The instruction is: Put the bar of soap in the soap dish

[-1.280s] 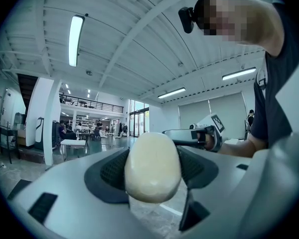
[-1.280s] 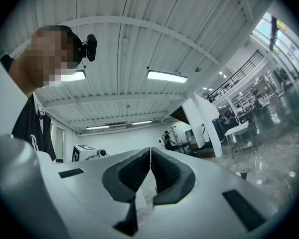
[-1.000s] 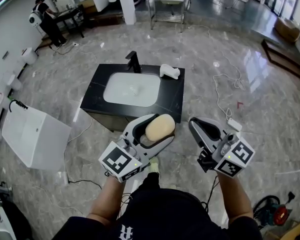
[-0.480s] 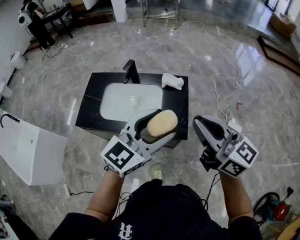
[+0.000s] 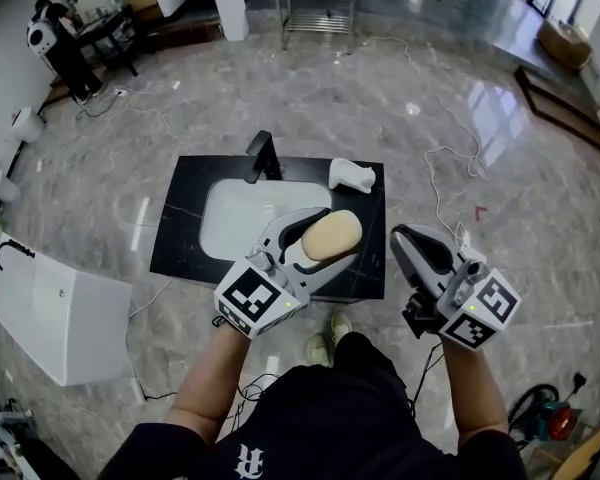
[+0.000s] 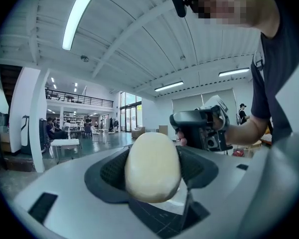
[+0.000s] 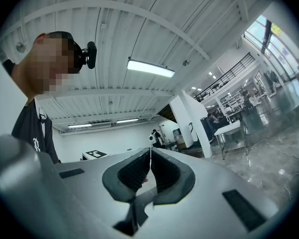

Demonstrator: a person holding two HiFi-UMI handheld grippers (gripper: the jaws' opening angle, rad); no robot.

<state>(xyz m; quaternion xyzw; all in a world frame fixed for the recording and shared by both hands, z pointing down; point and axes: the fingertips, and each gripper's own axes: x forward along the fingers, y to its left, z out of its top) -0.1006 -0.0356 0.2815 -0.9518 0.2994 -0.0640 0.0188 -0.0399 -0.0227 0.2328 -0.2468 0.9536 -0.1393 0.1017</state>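
Note:
A cream oval bar of soap (image 5: 330, 236) sits clamped between the jaws of my left gripper (image 5: 315, 243), held in the air above the front right part of a black vanity counter (image 5: 175, 238). The soap (image 6: 152, 166) fills the middle of the left gripper view. A white soap dish (image 5: 352, 175) rests on the counter's far right corner, beyond the soap. My right gripper (image 5: 417, 248) hovers to the right of the counter, its jaws shut with nothing between them (image 7: 150, 169).
A white basin (image 5: 242, 213) is sunk into the counter, with a black tap (image 5: 263, 154) at its back edge. A white box (image 5: 55, 308) stands on the marble floor to the left. Cables (image 5: 450, 183) trail over the floor on the right.
The view has drawn closer over the counter. My left gripper with the soap has moved forward and right, now over the counter's front right part. The right gripper stays shut alongside.

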